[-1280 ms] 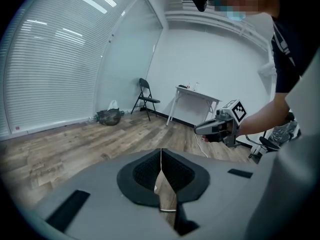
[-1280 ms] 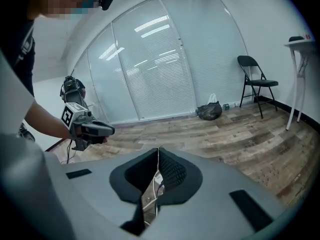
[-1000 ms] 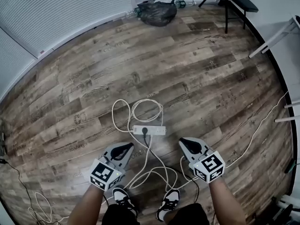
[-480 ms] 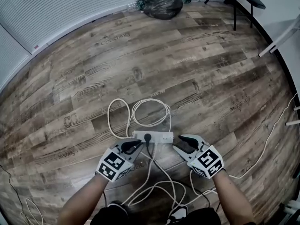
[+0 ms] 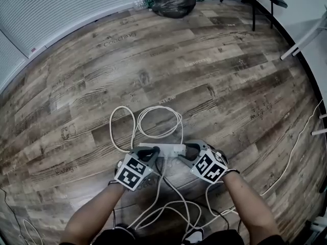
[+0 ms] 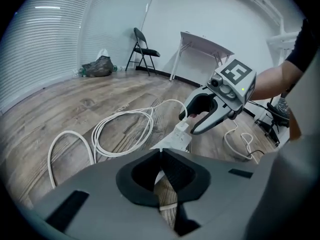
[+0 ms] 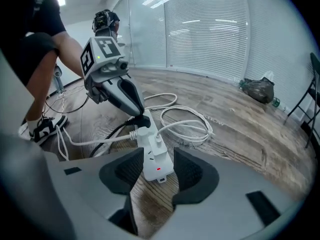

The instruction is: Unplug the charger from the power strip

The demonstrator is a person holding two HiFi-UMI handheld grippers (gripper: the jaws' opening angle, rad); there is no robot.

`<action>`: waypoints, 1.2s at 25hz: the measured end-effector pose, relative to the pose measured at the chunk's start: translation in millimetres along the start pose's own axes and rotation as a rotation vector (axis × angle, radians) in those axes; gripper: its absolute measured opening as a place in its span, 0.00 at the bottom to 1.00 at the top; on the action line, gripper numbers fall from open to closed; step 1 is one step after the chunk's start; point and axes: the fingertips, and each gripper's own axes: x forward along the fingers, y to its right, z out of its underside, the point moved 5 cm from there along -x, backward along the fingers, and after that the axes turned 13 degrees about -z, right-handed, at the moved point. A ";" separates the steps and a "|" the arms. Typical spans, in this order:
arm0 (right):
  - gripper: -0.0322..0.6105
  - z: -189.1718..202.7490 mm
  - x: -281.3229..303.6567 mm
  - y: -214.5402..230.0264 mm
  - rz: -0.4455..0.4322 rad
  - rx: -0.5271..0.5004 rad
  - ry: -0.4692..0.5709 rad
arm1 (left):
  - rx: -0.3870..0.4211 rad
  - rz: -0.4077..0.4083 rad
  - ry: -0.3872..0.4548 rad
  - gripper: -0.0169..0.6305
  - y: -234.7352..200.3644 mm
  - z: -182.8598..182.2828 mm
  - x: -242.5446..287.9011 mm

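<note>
**Approach to the power strip.** The power strip (image 7: pixel 156 153) lies on the wooden floor (image 5: pixel 204 86) amid loops of white cable (image 5: pixel 158 122), directly before the person. Two plugs are seated in it. In the right gripper view a black plug (image 7: pixel 142 121) sits at the far end and a white plug (image 7: pixel 157 139) nearer the middle. The black plug is taken to be the charger, though this cannot be settled from the views. The right hand-held gripper (image 7: pixel 160 165) is spread wide, its jaws having just been opening. The strip's near end, with its red lamp, stands between the pads without being pressed. The left hand-held gripper (image 6: pixel 160 153) is closed on nothing, its tips meeting, and is poised close over the black plug; contact cannot be judged. For the step to be done well, the strip should first be clamped squarely across its narrow sides by the right jaws, clear of the sockets, so that it is not dragged along the floor. The left jaws would then need to be parted and set about the plug's body, not its cord. The pull should be directed straight out of the socket, without rocking, the neighbouring plug being left undisturbed.
</note>
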 end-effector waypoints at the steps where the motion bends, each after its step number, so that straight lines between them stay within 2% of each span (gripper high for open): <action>1: 0.35 0.7 3.2 1.7 -0.004 -0.008 -0.010 | 0.001 -0.006 -0.001 0.08 0.1 -0.3 1.9; 9: 0.34 -3.7 27.9 5.9 -0.085 -0.090 -0.100 | -0.002 0.002 -0.064 0.06 -0.9 -4.5 7.8; 12: 0.25 -6.7 32.6 5.2 -0.075 -0.118 -0.102 | 0.002 -0.001 -0.102 0.06 -0.7 -6.9 9.3; 14: 0.24 -7.8 32.8 4.0 -0.070 -0.148 -0.106 | 0.034 -0.017 -0.113 0.06 0.1 -7.0 9.5; 17: 0.22 -6.9 31.7 0.9 -0.083 -0.176 -0.115 | 0.040 -0.034 -0.108 0.06 3.1 -6.8 9.9; 21: 0.21 -5.4 28.8 0.1 -0.093 -0.161 -0.097 | 0.065 -0.041 -0.122 0.06 5.7 -7.9 10.3; 24: 0.21 -4.8 27.1 -1.3 -0.104 -0.141 -0.077 | 0.113 -0.067 -0.126 0.06 9.2 -7.5 10.5; 30: 0.21 -4.5 24.4 -3.0 -0.100 -0.107 -0.029 | 0.107 -0.068 -0.137 0.06 10.2 -7.1 11.4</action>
